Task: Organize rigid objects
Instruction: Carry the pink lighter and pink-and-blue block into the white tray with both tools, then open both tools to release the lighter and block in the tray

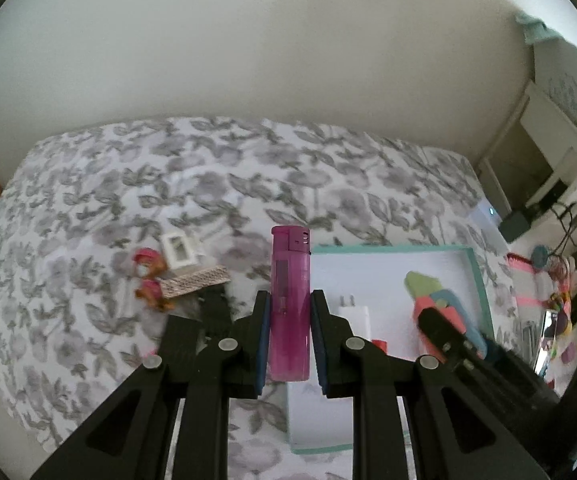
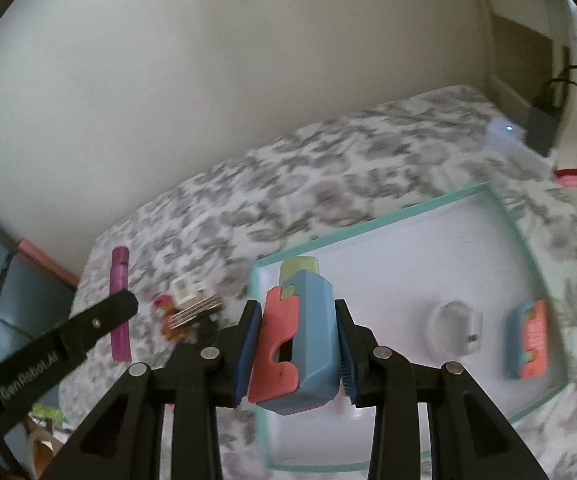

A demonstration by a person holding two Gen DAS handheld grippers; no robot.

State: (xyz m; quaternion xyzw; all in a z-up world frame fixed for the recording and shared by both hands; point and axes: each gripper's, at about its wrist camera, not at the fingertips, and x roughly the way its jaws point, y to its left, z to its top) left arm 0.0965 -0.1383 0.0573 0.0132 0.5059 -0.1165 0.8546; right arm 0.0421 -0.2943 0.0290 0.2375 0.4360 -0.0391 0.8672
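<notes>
Pink lighter (image 1: pixel 289 304) pinched mid-body by left tongs (image 1: pixel 289 316) (light, slippery plastic); right tongs (image 2: pixel 297 344) clamped stiff blue-and-coral block (image 2: pixel 304 340)

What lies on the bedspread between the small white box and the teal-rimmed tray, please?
In the right wrist view, only bare floral bedspread separates the small white box from the teal-rimmed tray; the ribbed strip lies just below the box, nearer the camera.

Plain cream wall (image 1: pixel 248 40), floral-sheeted bed (image 1: pixel 208 184)
</notes>
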